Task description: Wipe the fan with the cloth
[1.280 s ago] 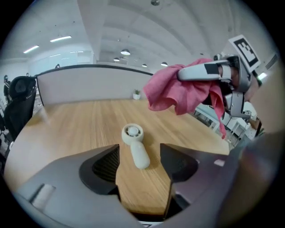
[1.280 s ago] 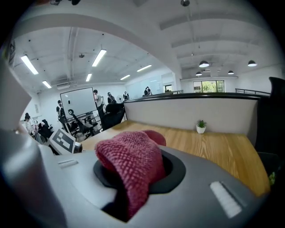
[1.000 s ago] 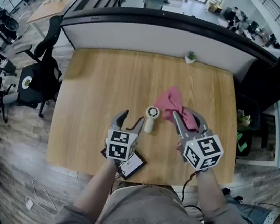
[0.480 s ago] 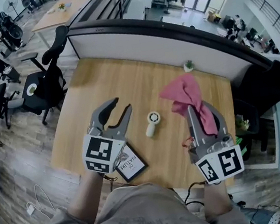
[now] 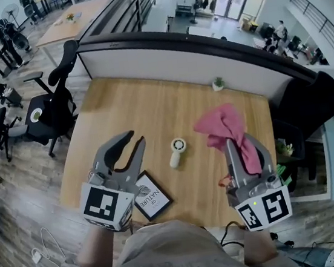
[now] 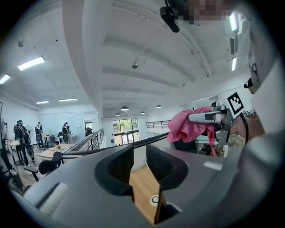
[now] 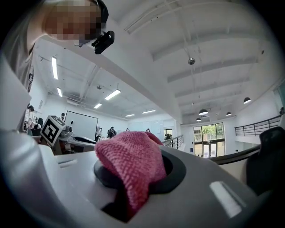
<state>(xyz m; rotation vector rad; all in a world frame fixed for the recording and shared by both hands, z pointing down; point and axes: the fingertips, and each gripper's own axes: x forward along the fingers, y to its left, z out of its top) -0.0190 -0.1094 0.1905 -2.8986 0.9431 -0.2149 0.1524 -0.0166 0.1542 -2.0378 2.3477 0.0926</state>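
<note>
A small white hand fan lies flat on the wooden table, and no gripper touches it. My left gripper hangs high above the table to the fan's left. Its jaws have just been closing; a narrow gap remains with nothing in it. Through that gap in the left gripper view the fan shows far below. My right gripper is raised to the fan's right, shut on a pink cloth that bunches over its fingers. That cloth fills the jaws in the right gripper view.
A black-framed card lies near the table's front edge, below the left gripper. A tiny potted plant stands at the far edge. Office chairs stand left and right of the table. A dark partition runs behind it.
Both grippers have risen well above the table. The cloth came up off the table beside the fan. The left jaws have narrowed from wide to a slim gap.
</note>
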